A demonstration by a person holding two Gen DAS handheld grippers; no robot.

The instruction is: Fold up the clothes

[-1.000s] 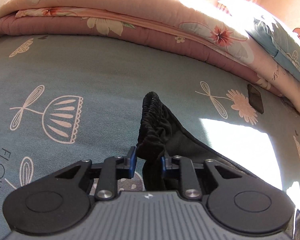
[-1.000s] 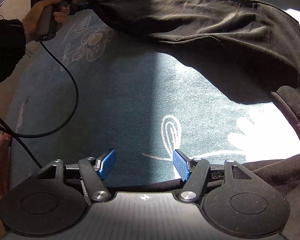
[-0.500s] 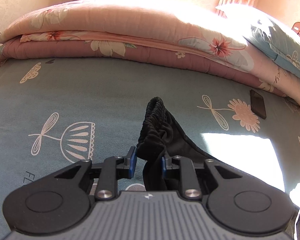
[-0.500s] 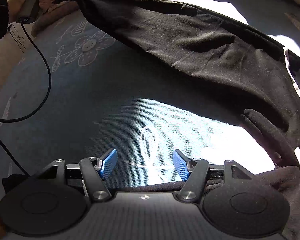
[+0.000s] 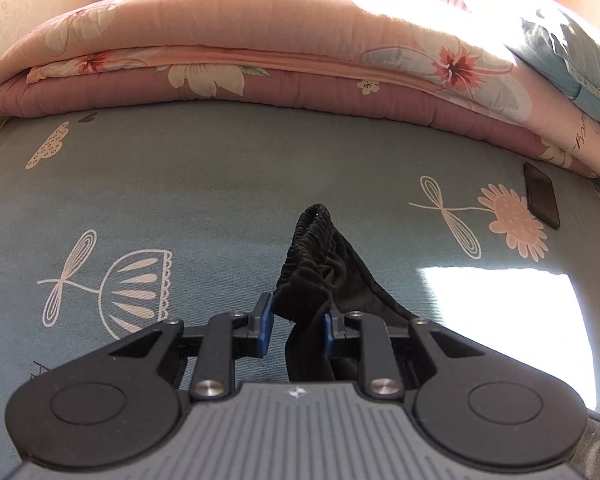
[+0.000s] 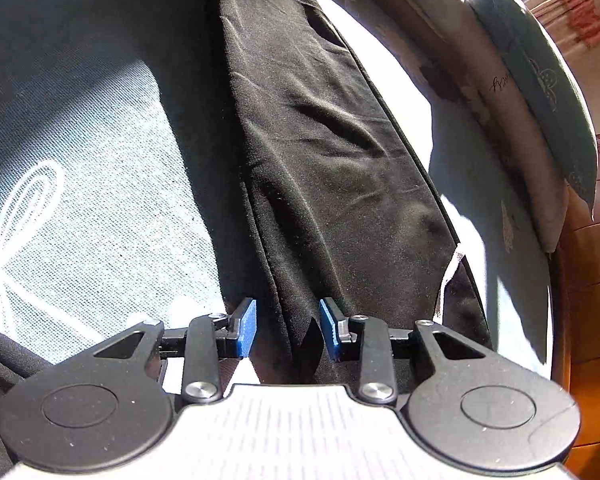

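Observation:
A pair of black trousers (image 6: 320, 128) stretches over the blue patterned bed sheet (image 5: 204, 200). My left gripper (image 5: 297, 316) is shut on the bunched elastic waistband (image 5: 312, 256), which sticks up in front of its fingers. In the right wrist view the trouser leg runs from the top of the frame down between the blue pads (image 6: 247, 326). My right gripper (image 6: 287, 326) is shut on a fold of that leg. A white trim (image 6: 452, 264) shows at the cloth's right edge.
Folded pink floral quilts (image 5: 260, 48) and a blue pillow (image 5: 572, 56) line the far side of the bed. A black phone (image 5: 542, 194) lies on the sheet at the right. A wooden bed frame (image 6: 592, 280) stands at the right edge.
My right gripper has swung from the bare sheet over to the trouser leg, and its fingers have narrowed onto the cloth. The left gripper has lifted slightly with the waistband still held.

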